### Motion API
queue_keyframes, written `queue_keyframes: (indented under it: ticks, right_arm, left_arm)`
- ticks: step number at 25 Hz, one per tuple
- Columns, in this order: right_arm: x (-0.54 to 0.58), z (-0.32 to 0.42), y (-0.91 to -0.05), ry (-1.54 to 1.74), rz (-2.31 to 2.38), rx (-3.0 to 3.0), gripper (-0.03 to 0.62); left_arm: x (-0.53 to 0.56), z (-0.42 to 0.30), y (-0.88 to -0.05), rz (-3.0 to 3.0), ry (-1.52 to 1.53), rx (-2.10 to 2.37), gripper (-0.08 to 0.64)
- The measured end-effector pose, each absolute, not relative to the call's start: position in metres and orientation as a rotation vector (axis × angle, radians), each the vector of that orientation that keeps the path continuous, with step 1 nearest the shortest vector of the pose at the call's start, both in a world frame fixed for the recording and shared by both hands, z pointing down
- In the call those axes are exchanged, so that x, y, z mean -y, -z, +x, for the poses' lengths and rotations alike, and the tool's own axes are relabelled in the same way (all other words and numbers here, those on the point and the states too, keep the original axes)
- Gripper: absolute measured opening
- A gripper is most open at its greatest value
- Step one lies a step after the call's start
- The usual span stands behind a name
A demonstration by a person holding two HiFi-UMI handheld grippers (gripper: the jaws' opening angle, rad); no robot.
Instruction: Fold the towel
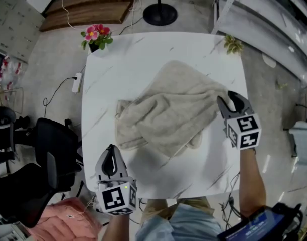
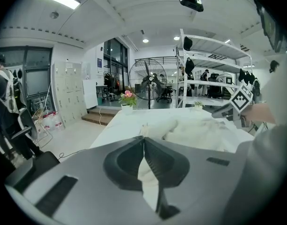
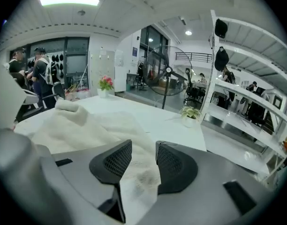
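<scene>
**Surroundings.** A square white table with grey marble veining stands on a pale concrete floor. A pot of pink flowers sits on its far-left corner and a small green potted plant on its far-right corner, both well apart from the work area. On the floor are the round black base of a standing fan beyond the table, a white power strip and a black office chair at the left. Nothing lies between either gripper and the cloth.

**Task item.** The cream terry towel lies crumpled across the middle of the table, bunched in loose folds.

**Grippers.** The left gripper has its jaws clenched together with nothing between them. It sits over the near-left part of the table, just beside the towel's near-left edge. The right gripper is released, its jaws standing apart at the towel's right edge. Looped cloth shows in the gap, but the pads do not press on it.

**Materials.** The pads are black with a fine mesh texture, set in smooth grey housings.
</scene>
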State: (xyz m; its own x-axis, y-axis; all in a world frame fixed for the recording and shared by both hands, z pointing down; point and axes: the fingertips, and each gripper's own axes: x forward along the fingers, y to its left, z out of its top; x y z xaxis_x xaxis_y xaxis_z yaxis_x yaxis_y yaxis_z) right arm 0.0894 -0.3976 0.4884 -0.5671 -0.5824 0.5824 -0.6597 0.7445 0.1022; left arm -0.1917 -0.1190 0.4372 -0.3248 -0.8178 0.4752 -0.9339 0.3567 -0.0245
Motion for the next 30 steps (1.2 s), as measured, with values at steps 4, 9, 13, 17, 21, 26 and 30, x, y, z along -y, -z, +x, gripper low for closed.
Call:
queue_keyframes:
  ticks: [4,9,13,17,21,26,30]
  right_arm:
    - [0.347,0.08,-0.464,-0.128,0.873,2.419,0.173]
    - [0.275,0.073,-0.475,-0.161,0.678,2.44,0.169]
    - [0.218,0.061,-0.492,-0.094,0.414,2.457,0.17]
    - [0.183,0.051,-0.51,0.052,0.227,2.405,0.19]
    - [0.182,0.048,-0.531,0.171,0.192,2.334,0.195]
    - [0.185,0.045,-0.536,0.095,0.183,2.336,0.162]
    - [0.187,0.043,-0.533,0.044,0.226,2.344,0.036]
  left_arm:
    - [0.105,-0.192,-0.464,1.556,-0.396,2.156,0.014]
    - [0.1,-0.192,-0.501,1.552,-0.354,2.037,0.163]
    - [0.105,-0.192,-0.527,1.518,-0.397,1.939,0.204]
    - [0.109,-0.195,-0.536,1.45,-0.462,1.899,0.175]
    - [0.114,-0.196,-0.539,1.461,-0.522,1.886,0.139]
    - [0.122,-0.195,-0.54,1.512,-0.561,1.822,0.055]
    - [0.115,-0.196,-0.538,1.524,-0.515,1.767,0.041]
